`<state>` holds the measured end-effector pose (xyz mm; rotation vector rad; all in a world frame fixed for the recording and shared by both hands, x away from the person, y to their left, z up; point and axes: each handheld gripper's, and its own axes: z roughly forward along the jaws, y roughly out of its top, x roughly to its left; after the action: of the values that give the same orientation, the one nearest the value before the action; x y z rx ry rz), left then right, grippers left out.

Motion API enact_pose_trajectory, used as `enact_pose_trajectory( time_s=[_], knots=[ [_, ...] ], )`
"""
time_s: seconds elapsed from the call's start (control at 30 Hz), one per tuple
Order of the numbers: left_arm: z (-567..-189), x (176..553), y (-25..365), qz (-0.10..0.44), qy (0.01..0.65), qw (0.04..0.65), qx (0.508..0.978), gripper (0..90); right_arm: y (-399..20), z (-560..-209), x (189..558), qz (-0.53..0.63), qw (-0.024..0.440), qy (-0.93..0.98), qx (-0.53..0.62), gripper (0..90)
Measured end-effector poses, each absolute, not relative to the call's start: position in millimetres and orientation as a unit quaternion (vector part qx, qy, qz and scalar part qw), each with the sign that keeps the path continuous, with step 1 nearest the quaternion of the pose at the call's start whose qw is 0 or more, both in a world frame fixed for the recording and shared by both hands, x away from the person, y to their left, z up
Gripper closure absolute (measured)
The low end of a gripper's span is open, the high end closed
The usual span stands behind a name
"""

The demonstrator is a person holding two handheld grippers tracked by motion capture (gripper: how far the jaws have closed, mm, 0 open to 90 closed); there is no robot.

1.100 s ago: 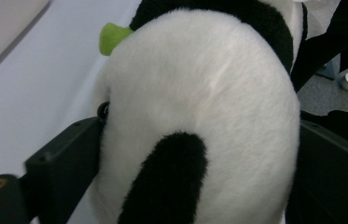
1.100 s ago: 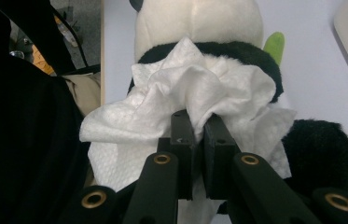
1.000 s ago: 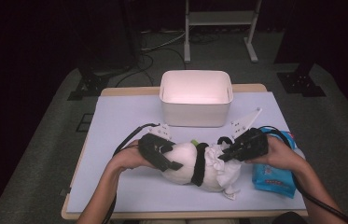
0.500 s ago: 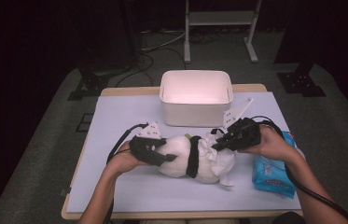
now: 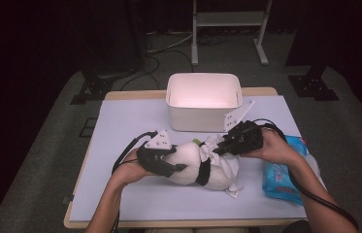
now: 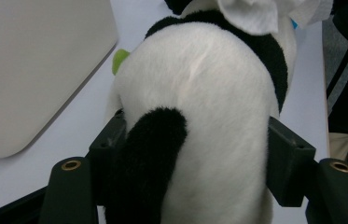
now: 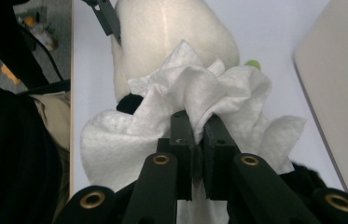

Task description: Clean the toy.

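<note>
High view: the panda plush (image 5: 203, 165) lies just in front of the white bin (image 5: 204, 101), so keep your left gripper (image 5: 161, 160) steady on the end away from the wet-wipe pack (image 5: 282, 174). Left gripper view: jaws have just been working, now hugging the plush body (image 6: 209, 116) w/ pads on both flanks; don't squeeze harder. Right gripper view: right gripper (image 7: 198, 135) is clenched on the white wipe (image 7: 199, 93); rub w/ short strokes along the plush, away from the bin.
</note>
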<state>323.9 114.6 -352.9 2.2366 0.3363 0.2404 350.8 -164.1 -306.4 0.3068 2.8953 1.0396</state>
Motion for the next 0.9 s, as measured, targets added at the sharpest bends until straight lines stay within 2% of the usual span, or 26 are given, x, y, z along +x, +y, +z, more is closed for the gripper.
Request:
enact_pose_trajectory(
  time_s=[0.33, 0.53, 0.9],
  knots=[
    [-358.2, 327.8, 118.7, 0.062, 0.143, 0.433, 0.888, 26.9, -181.8, -323.0, 350.1, 0.356, 0.008, 0.927, 0.12, 83.7],
    [-358.5, 329.3, 118.2, 0.046, 0.15, 0.445, 0.882, 13.9, -186.6, -324.6, 346.9, 0.36, 0.011, 0.925, 0.118, 83.7],
    [-355.4, 329.0, 119.7, 0.036, 0.14, 0.454, 0.879, 10.6, -191.1, -325.0, 342.2, 0.359, 0.008, 0.926, 0.116, 83.5]
  ],
)
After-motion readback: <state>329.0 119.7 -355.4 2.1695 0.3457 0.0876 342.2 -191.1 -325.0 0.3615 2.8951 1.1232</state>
